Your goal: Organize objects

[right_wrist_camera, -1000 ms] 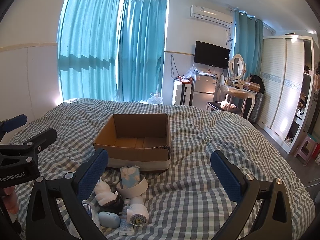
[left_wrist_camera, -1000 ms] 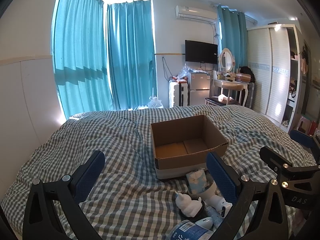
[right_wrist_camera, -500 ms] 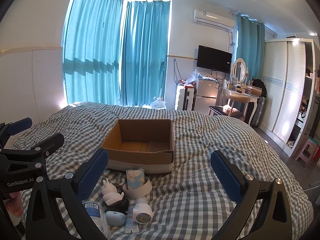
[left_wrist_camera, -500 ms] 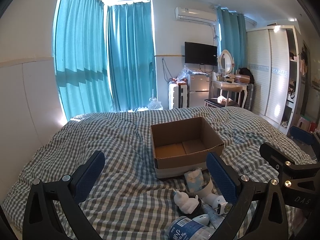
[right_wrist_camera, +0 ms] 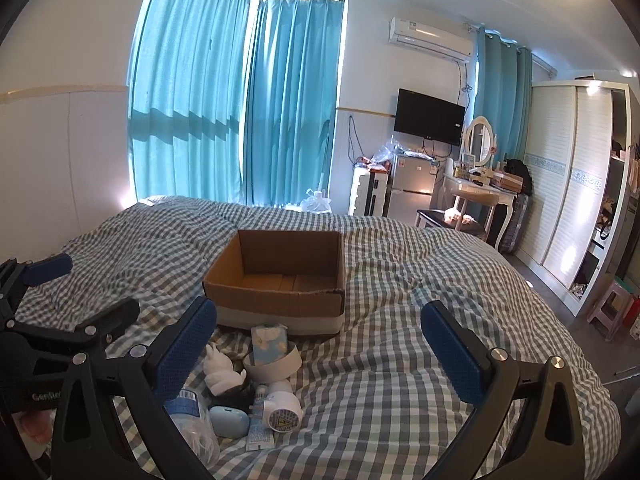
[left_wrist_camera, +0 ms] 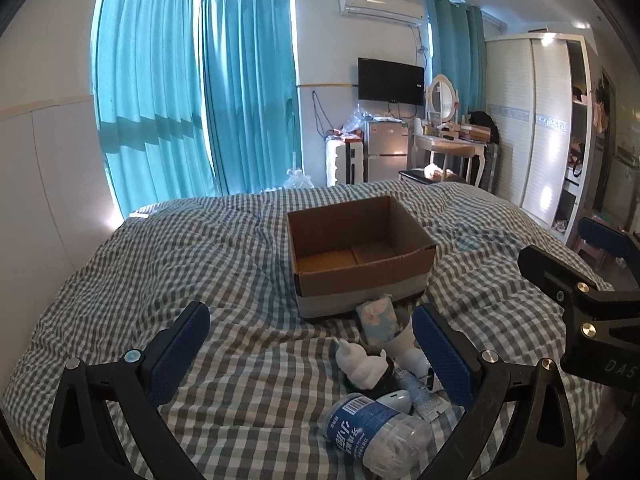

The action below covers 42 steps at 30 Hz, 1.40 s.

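Both of my grippers hover over the near end of the bed point(left_wrist_camera: 224, 264), clear of everything. Left gripper point(left_wrist_camera: 310, 350): jaws spread wide, nothing between the pads. Right gripper point(right_wrist_camera: 318, 346): same, wide open and holding nothing.

Cardboard box point(left_wrist_camera: 360, 252) sits open-topped on the checked quilt, mid-bed, a pale band round its base. Inside I see only the bottom flaps.

The loose items lie in a cluster on the quilt just in front of the box's near wall:
- tissue pack point(right_wrist_camera: 270, 344), pale blue, standing inside a white tape roll point(right_wrist_camera: 276, 366), nearest the box
- white figurine point(right_wrist_camera: 220, 372) on a dark base, just left of the roll
- white plug adapter point(right_wrist_camera: 284, 410) with a round warning label facing my right camera
- small pale blue oval case point(right_wrist_camera: 228, 420), beside the adapter
- clear water bottle point(left_wrist_camera: 372, 430) with a blue label, lying on its side, nearest to me
- a small sachet point(right_wrist_camera: 260, 436) flat under the adapter's edge; print too small to read

In the left view the cluster sits low between the fingers, toward the right finger point(left_wrist_camera: 442, 354). In the right view it lies by the left finger point(right_wrist_camera: 184, 350), which hides part of the bottle.
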Available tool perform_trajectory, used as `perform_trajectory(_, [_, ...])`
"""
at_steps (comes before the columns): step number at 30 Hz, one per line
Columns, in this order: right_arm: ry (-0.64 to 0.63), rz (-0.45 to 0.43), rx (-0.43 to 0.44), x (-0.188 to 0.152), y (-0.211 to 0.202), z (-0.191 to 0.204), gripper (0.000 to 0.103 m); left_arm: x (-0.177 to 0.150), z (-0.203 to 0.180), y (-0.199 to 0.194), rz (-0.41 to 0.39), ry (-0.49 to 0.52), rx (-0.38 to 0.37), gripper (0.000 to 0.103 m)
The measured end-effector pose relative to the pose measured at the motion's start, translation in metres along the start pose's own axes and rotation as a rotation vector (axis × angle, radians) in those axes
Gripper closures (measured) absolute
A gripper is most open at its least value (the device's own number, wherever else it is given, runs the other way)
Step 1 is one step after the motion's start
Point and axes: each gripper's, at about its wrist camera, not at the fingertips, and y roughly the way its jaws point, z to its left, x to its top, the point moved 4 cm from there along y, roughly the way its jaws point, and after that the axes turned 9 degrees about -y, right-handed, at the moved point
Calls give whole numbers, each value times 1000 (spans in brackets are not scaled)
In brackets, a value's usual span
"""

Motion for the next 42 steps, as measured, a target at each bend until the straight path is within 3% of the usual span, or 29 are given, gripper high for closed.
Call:
perform_trajectory(6, [6, 67, 5, -24, 21, -2, 0, -35, -4, 21, 104, 28, -25, 0])
perform_trajectory(12, [27, 134, 7, -45, 43, -8, 0, -72, -12, 37, 236, 43, -191, 0])
perform_trajectory(17, [19, 170, 24, -58, 56, -5, 0, -91, -27, 57, 297, 133, -195, 0])
perform_trajectory(24, [23, 225, 50, -74, 77, -5, 0, -105, -35, 99, 436, 77, -259, 0])
perform_trajectory(32, [56, 278, 76, -87, 97, -10, 0, -106, -36, 106, 451, 63, -281, 2])
perform_trajectory(37, [34, 292, 86, -88, 103, -3, 0, -78, -22, 85, 363, 52, -207, 2])
perform_trajectory(42, [25, 313, 112, -90, 111, 5, 0, -43, 9, 79, 249, 65, -51, 2])
